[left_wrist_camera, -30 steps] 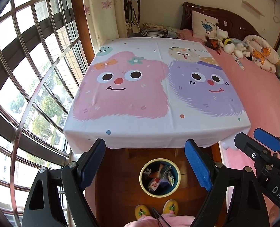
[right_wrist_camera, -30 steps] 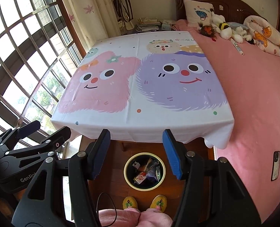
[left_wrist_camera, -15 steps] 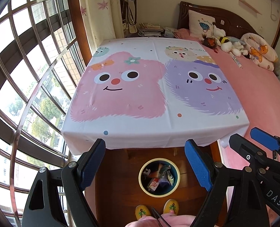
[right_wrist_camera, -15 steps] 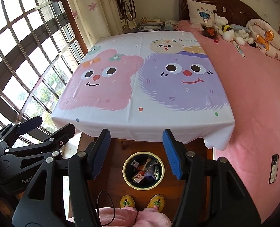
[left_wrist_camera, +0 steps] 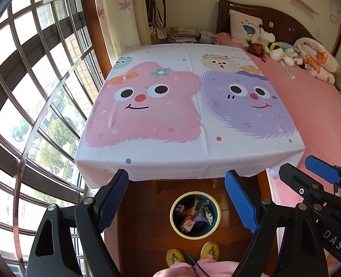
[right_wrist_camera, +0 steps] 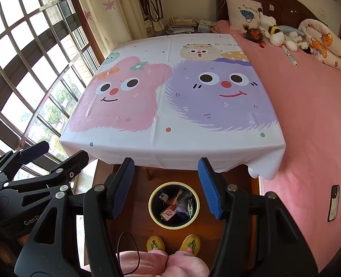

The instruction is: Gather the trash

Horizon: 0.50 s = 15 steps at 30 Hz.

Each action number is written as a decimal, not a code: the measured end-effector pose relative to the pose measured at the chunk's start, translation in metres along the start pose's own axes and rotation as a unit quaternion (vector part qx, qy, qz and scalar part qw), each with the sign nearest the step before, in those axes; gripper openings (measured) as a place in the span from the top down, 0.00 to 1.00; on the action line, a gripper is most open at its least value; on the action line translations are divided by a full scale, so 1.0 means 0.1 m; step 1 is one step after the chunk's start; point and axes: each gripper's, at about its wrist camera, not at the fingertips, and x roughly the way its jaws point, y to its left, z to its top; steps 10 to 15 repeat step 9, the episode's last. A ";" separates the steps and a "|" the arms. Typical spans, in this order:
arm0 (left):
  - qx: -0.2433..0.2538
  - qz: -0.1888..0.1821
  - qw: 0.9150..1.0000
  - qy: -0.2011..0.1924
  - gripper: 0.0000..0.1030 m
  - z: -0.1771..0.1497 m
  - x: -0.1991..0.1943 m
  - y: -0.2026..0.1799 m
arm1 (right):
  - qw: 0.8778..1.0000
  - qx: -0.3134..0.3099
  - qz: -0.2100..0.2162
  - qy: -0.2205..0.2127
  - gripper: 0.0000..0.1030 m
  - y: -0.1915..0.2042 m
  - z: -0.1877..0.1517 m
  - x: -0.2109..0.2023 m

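A round bin (left_wrist_camera: 218,214) with a pale rim stands on the wooden floor just in front of the table, and crumpled wrappers (left_wrist_camera: 193,218) lie inside it. In the right wrist view the same bin (right_wrist_camera: 151,205) and its wrappers (right_wrist_camera: 175,205) show between the fingers. My left gripper (left_wrist_camera: 176,182) hangs above the bin, open, with nothing between its blue pads. My right gripper (right_wrist_camera: 166,168) is also open and holds nothing, high over the bin. Each gripper shows at the edge of the other's view: the right gripper (left_wrist_camera: 320,180) and the left gripper (right_wrist_camera: 34,159).
A table under a cartoon cloth (left_wrist_camera: 188,115) fills the middle. A bed with a pink sheet (right_wrist_camera: 308,115) adjoins it on the right, with plush toys (right_wrist_camera: 278,34) and a phone (right_wrist_camera: 333,203). Barred windows (left_wrist_camera: 32,92) run along the left. The person's yellow slippers (right_wrist_camera: 155,243) stand by the bin.
The right gripper has drifted very slightly. Both sets of jaws keep the same width, and the bin and its contents have not moved.
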 end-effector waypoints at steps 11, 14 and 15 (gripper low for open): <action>-0.001 -0.004 1.000 0.007 0.16 0.01 0.05 0.03 | 1.000 0.001 -0.001 0.005 0.47 -0.03 0.00 0.05; -0.001 -0.004 1.000 0.007 0.16 0.01 0.05 0.03 | 1.000 0.001 -0.001 0.005 0.47 -0.03 0.00 0.05; -0.001 -0.004 1.000 0.007 0.16 0.01 0.05 0.03 | 1.000 0.001 -0.001 0.005 0.47 -0.03 0.00 0.05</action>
